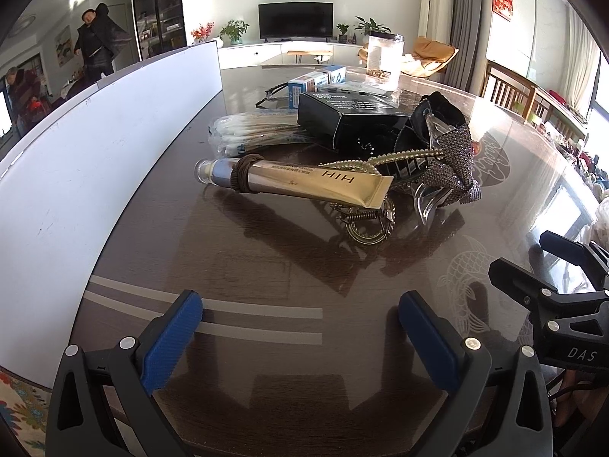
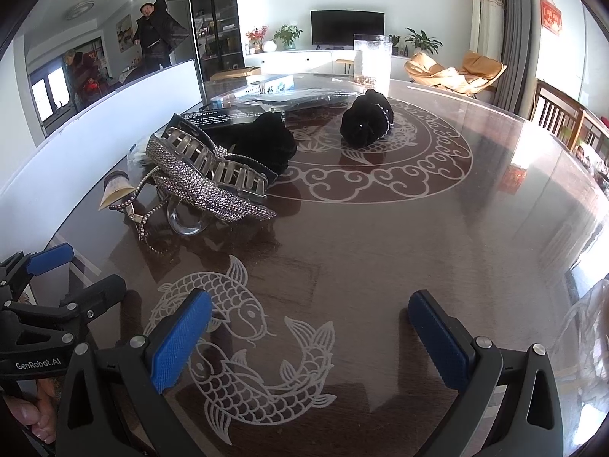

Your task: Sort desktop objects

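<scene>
A home living room, this one. A television (image 1: pixel 296 19) sits on a low white cabinet (image 1: pixel 274 52) with potted plants (image 1: pixel 234 30) alongside, and a cushioned lounge chair (image 2: pixel 455 70) waits beyond the table's (image 2: pixel 418 228) far edge.

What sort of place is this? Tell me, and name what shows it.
Most likely a home living and dining room. A television stands on a low white cabinet with potted plants beside it, and wooden dining chairs stand by the round patterned table where the clutter lies.

One gold tube (image 1: pixel 304 184), two boxes, one black (image 1: pixel 350 118) and one blue-white (image 1: pixel 316 82). Two black scrunchies (image 2: pixel 367 120), one rhinestone clip (image 2: pixel 213 179), one clear jar (image 2: pixel 372 59).
</scene>
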A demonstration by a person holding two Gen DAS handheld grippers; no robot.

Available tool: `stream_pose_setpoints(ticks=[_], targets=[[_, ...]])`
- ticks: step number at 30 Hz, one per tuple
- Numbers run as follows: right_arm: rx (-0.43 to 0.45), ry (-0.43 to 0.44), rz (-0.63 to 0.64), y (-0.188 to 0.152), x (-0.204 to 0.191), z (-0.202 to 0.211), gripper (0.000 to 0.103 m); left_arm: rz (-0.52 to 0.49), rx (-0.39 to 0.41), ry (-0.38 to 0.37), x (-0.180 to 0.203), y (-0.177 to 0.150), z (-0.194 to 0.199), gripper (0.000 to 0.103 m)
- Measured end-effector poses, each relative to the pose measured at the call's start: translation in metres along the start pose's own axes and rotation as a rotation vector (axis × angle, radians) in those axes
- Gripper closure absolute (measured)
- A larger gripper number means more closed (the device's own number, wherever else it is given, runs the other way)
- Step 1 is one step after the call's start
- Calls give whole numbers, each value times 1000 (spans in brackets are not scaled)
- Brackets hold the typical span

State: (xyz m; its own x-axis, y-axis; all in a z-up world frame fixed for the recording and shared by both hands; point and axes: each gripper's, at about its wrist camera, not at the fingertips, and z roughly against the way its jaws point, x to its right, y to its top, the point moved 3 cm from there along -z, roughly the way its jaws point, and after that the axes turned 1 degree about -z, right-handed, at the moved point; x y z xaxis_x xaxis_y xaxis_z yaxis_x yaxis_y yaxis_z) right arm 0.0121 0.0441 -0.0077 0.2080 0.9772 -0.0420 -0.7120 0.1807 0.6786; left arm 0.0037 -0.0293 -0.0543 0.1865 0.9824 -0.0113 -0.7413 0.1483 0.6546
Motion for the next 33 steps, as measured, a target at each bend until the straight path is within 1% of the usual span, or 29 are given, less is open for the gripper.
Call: stream_pose_setpoints(ticks=[3,6,9,11,12,18,21,24,29,33], targets=[[-39,58,26,7,-6,-5,0,-1,-1,2,1,0,0,0],[-91,93,58,16,-14,-12,0,7,0,4,-2,0,1,0],[-132,125,131,25,-21,-19,0,-4,-15,3,-2,2,2,0],[-167,132,178,27,-23,-28,0,-19,-25,-12,-2,3,2,0],[-172,114,214,29,-25,-32,0,-26,-25,-19,-1,3,2,0],[-223,170,302,45,-40,-47,0,-34,-58,-25,-5,2,4,0],[-226,193,332,52,-50,-56,0,-35,-71,-24,-4,4,3,0],[-210,195,328,61,-54,-64,0,-39,-78,-25,-3,4,2,0],[-191,167,285,77,-49,-78,0,-40,-86,-26,-3,4,2,0],[-145,149,254,89,-43,-91,0,-42,-99,-29,-4,5,1,0]])
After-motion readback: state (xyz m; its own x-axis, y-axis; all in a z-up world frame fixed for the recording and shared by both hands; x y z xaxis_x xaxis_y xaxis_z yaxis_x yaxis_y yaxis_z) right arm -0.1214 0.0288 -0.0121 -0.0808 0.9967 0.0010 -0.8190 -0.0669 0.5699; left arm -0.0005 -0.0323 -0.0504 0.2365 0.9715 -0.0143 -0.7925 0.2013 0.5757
